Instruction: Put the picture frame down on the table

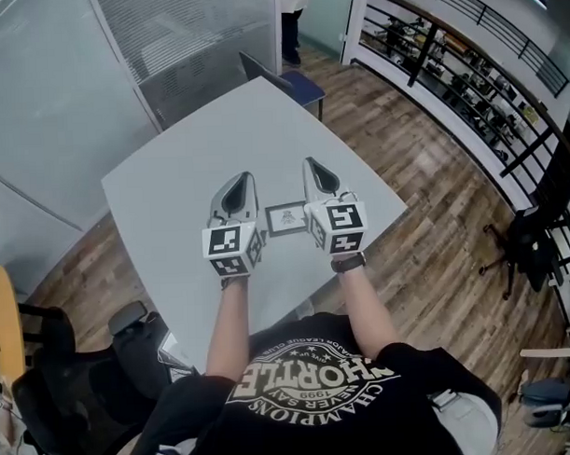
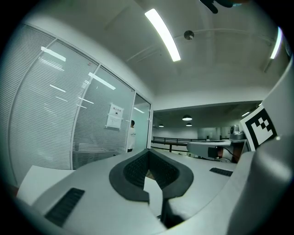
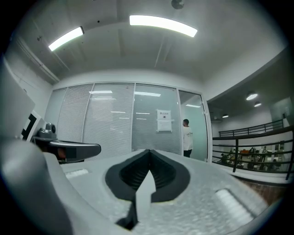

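Head view: one gray table (image 1: 207, 131), seen from above, on a wood floor (image 1: 425, 226). One picture frame (image 1: 286, 217) lies flat on the table, near the table edge closest to the person and toward its right corner. Nothing is touching the frame.

Two grippers are held over that same near part of the table. The left gripper (image 1: 237, 194) is on the left side of the frame and the right gripper (image 1: 321, 179) on the right side, so the frame sits between them. Each has one marker cube, left cube (image 1: 232, 249) and right cube (image 1: 340, 226), at the hand end.

Left gripper view: the jaws meet at the tips, the black pads (image 2: 133, 170) curve round an empty hollow, and nothing is gripped. Right gripper view: same, the tips are together, the pads (image 3: 131, 173) are bare, and nothing is held.

Around the table there is one blue chair (image 1: 301, 84) at the far corner and one black office chair (image 1: 81, 388) off the near left side. Glass walls with blinds (image 1: 180, 34) stand past the far side. One person (image 1: 293, 21) stands beyond the far corner by the glass. A black railing (image 1: 490, 70) runs off the right side of the table.
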